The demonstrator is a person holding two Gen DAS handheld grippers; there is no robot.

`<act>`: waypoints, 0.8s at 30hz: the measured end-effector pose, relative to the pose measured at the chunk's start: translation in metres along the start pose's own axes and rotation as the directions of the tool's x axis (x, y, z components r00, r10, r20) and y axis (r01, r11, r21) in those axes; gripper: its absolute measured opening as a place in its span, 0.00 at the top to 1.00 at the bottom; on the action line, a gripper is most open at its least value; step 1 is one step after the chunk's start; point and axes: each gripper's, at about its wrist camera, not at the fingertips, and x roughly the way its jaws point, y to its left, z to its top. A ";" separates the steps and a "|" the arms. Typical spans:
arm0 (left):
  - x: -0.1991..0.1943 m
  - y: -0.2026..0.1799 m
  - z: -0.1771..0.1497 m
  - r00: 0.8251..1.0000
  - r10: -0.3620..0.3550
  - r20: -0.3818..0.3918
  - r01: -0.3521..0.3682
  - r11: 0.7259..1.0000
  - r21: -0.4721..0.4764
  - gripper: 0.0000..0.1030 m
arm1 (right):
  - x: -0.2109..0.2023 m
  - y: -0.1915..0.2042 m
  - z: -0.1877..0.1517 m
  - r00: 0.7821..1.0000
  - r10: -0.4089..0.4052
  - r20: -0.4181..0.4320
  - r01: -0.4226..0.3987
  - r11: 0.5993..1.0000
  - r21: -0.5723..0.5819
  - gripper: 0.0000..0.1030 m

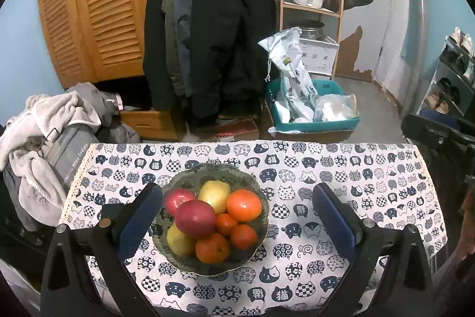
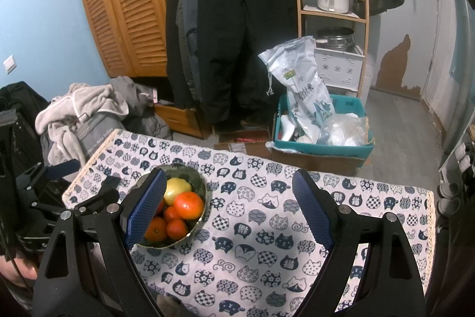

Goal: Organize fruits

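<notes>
A dark green bowl [image 1: 252,183] on the cat-print tablecloth [image 1: 386,198] holds two red apples [image 1: 196,217], two yellow pears [image 1: 215,193] and several oranges [image 1: 244,204]. My left gripper [image 1: 237,216] is open and empty, hovering above the bowl with its left blue pad [image 1: 139,222] over the bowl's left rim. My right gripper [image 2: 230,210] is open and empty, above the cloth to the right of the bowl [image 2: 199,180]; its left pad [image 2: 145,210] hides part of the fruit. An orange [image 2: 189,204] and a pear [image 2: 176,189] show there.
Beyond the table's far edge stand a teal box [image 1: 314,124] with white bags, hanging dark coats [image 1: 207,34], a wooden shelf [image 1: 311,5] and a pile of clothes [image 1: 44,138] at the left. The left gripper's body [image 2: 35,198] shows at the right wrist view's left edge.
</notes>
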 end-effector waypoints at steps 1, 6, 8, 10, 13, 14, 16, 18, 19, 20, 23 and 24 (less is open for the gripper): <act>0.000 0.000 0.000 1.000 0.000 -0.001 0.000 1.000 0.001 0.01 | 0.000 0.000 0.000 1.000 0.000 0.000 0.000 1.000 -0.001 0.17; 0.000 -0.001 0.001 1.000 0.001 0.002 -0.001 1.000 -0.002 0.01 | 0.000 0.000 0.000 1.000 -0.001 0.000 0.001 1.000 0.000 0.17; 0.000 -0.001 0.001 1.000 0.000 0.002 0.000 1.000 -0.002 0.01 | 0.000 0.000 0.000 1.000 -0.001 -0.001 0.001 1.000 0.000 0.17; 0.000 0.000 0.001 1.000 -0.001 0.001 0.001 1.000 0.000 0.01 | 0.000 0.001 0.000 1.000 0.000 -0.001 0.000 1.000 0.000 0.17; 0.000 0.000 0.001 1.000 0.000 0.001 0.000 1.000 0.000 0.01 | 0.000 0.001 0.000 1.000 0.000 0.000 0.000 1.000 0.000 0.17; 0.000 0.000 0.001 1.000 -0.002 0.000 0.002 1.000 -0.001 0.01 | 0.000 0.001 0.000 1.000 0.000 -0.001 0.000 1.000 0.000 0.17; -0.001 -0.001 0.001 1.000 -0.007 -0.005 0.007 1.000 -0.004 0.01 | 0.000 0.001 0.000 1.000 -0.002 -0.001 0.002 1.000 0.000 0.17; 0.001 -0.001 0.001 1.000 -0.015 -0.020 0.015 1.000 -0.008 0.01 | 0.001 0.001 0.000 1.000 -0.004 -0.003 0.004 1.000 0.000 0.17; 0.002 -0.002 0.000 0.999 -0.018 -0.029 0.018 1.000 -0.007 0.01 | 0.001 0.000 0.000 1.000 -0.005 -0.004 0.005 1.000 0.000 0.17; 0.003 -0.003 -0.001 0.999 -0.023 -0.040 0.023 1.000 -0.003 0.01 | 0.001 -0.001 -0.001 1.000 -0.006 -0.005 0.006 1.000 0.002 0.17; 0.004 -0.005 -0.002 0.999 -0.024 -0.043 0.024 1.000 0.004 0.01 | 0.001 -0.004 -0.001 1.000 -0.009 -0.007 0.009 1.000 0.002 0.17; 0.004 -0.005 -0.002 0.999 -0.024 -0.042 0.025 1.000 0.004 0.01 | 0.001 -0.004 0.000 1.000 -0.009 -0.007 0.009 1.000 0.002 0.17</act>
